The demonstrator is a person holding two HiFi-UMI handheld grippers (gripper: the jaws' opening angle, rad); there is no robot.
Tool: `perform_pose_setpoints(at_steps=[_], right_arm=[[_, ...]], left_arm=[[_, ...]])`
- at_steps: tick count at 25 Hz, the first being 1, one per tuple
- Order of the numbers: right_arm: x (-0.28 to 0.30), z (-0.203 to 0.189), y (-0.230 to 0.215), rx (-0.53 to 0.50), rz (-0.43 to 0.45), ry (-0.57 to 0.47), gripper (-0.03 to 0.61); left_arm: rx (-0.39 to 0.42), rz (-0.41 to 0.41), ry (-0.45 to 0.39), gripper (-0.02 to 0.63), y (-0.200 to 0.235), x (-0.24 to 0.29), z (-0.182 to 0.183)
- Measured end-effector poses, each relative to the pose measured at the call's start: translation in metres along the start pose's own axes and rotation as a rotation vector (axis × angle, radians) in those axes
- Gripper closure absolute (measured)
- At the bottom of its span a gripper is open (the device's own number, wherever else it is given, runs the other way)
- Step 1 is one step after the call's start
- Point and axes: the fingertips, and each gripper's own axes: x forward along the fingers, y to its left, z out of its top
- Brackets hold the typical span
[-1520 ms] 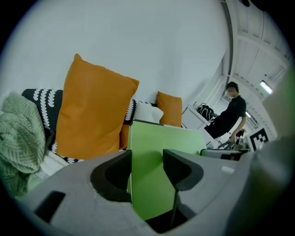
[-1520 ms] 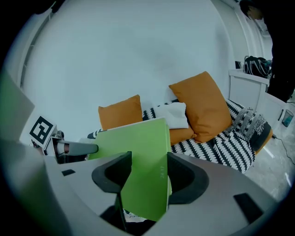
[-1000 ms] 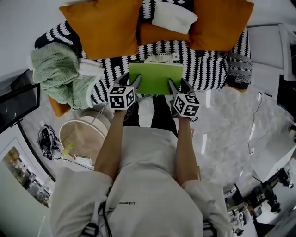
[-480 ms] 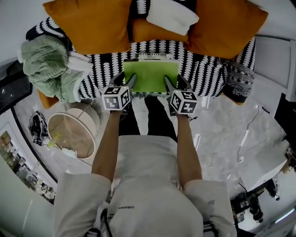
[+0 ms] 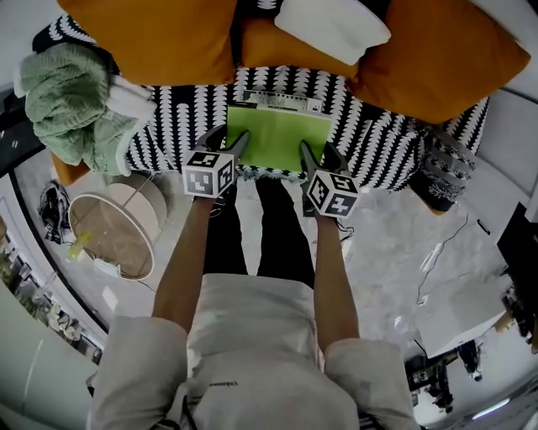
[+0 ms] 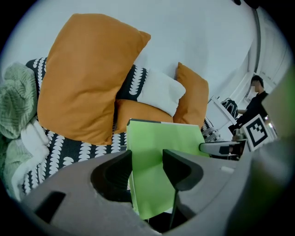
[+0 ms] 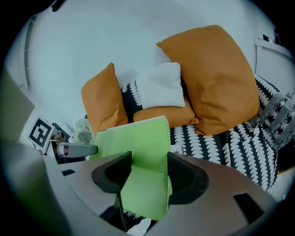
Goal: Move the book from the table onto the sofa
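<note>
- Lowered the book (image 5: 279, 138) closer to the sofa (image 5: 378, 126) than a second ago; probably nearly ready to set down.
- Gripping it between the fingers of left gripper (image 5: 229, 144) and right gripper (image 5: 318, 156), one per side edge.
- Reaching forward, tilted down, both arms stretched out, seat just beyond the fingers.

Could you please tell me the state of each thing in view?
green book: closed, held flat over the sofa seat.
left gripper: shut on the green book's left edge.
right gripper: shut on the green book's right edge.
green knitted blanket: bunched up at the sofa's end.
white cushion: propped on an orange cushion.
</note>
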Motion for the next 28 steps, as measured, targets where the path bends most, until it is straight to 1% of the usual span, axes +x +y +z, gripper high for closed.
perform_pose_setpoints(at_steps=[7, 11, 14, 21, 26, 28], right_arm=[[0.033, -0.022, -0.025, 0.007, -0.013, 0.021, 0.357], [0.056, -0.024, -0.044, 0.001, -0.023, 0.024, 0.356], [0.065, -0.033, -0.049, -0.003, -0.029, 0.035, 0.357], [0.091, -0.049, -0.063, -0.012, -0.016, 0.079, 0.357], [0.111, -0.05, -0.068, -0.029, -0.017, 0.089, 0.357], [0.115, -0.053, -0.07, -0.031, -0.019, 0.094, 0.357]], left_arm=[[-0.003, -0.009, 0.02, 0.397, 0.014, 0.042, -0.022], [0.0, -0.032, 0.004, 0.397, 0.021, 0.077, -0.026], [-0.005, -0.039, 0.011, 0.397, 0.026, 0.089, -0.035], [-0.029, -0.012, 0.06, 0.397, 0.037, 0.109, -0.051], [-0.035, 0.012, 0.036, 0.397, 0.049, 0.126, -0.058], [-0.045, 0.018, 0.045, 0.397, 0.051, 0.131, -0.06]])
